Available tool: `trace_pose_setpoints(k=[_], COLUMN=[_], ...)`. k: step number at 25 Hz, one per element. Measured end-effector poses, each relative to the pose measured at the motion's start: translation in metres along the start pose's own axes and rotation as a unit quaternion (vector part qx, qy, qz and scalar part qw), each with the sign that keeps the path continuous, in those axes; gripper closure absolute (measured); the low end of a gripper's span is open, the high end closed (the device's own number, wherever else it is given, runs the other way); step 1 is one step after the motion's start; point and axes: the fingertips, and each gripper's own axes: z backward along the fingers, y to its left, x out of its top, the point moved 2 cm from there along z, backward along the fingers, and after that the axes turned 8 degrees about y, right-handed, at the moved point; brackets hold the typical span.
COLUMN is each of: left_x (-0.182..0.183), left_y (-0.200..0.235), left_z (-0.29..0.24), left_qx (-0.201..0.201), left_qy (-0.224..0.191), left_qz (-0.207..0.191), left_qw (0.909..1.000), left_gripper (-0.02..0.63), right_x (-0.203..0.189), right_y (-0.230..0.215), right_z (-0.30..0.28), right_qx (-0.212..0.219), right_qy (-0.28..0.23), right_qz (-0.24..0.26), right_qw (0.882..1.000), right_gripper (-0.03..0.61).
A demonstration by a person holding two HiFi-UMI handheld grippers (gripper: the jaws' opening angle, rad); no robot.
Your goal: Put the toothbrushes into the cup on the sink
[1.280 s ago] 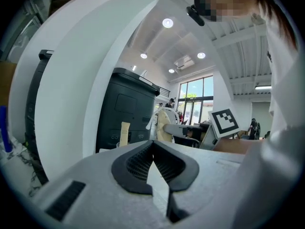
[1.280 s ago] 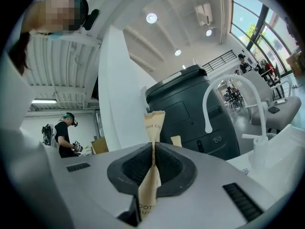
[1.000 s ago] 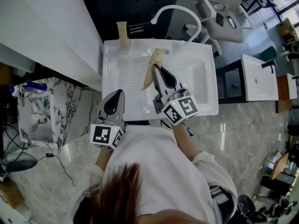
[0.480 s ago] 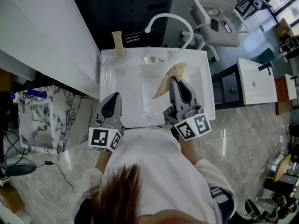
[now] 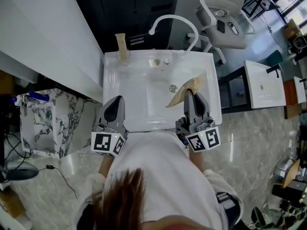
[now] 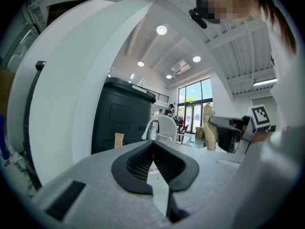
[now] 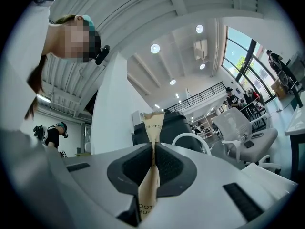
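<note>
The right tool (image 5: pixel 191 92) is clamped on a paper-wrapped toothbrush (image 5: pixel 184 91) above the right side of the sink (image 5: pixel 127 97), well apart from the other wrapped toothbrush (image 5: pixel 122 43) standing at the back left corner, where the cup seems to be. Pinched through thin paper, the packet could swivel or slip into the basin, or knock over the standing one. The left tool (image 5: pixel 116 110) is closed and empty at the near rim, so it steadies nothing.

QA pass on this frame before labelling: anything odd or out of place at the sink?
Nothing spilled or damaged. Only oddity: the right gripper grips a paper-wrapped toothbrush over the right side of the sink, far from the other pack standing at its back-left corner.
</note>
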Motion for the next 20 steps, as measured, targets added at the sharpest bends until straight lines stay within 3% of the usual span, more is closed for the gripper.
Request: trace_pose_setpoints(k=[20], left_x=[-0.011], left_y=[-0.002], left_z=[0.010], left_qx=[0.001], left_qy=[0.011], left_qz=[0.008], left_qw=[0.9999], left_gripper=[0.598], right_x=[-0.006], right_y=[-0.001], right_z=[0.015], right_qx=[-0.023], right_qy=[0.003], right_qz=[0.032], right_qw=[0.999], right_gripper=[0.554])
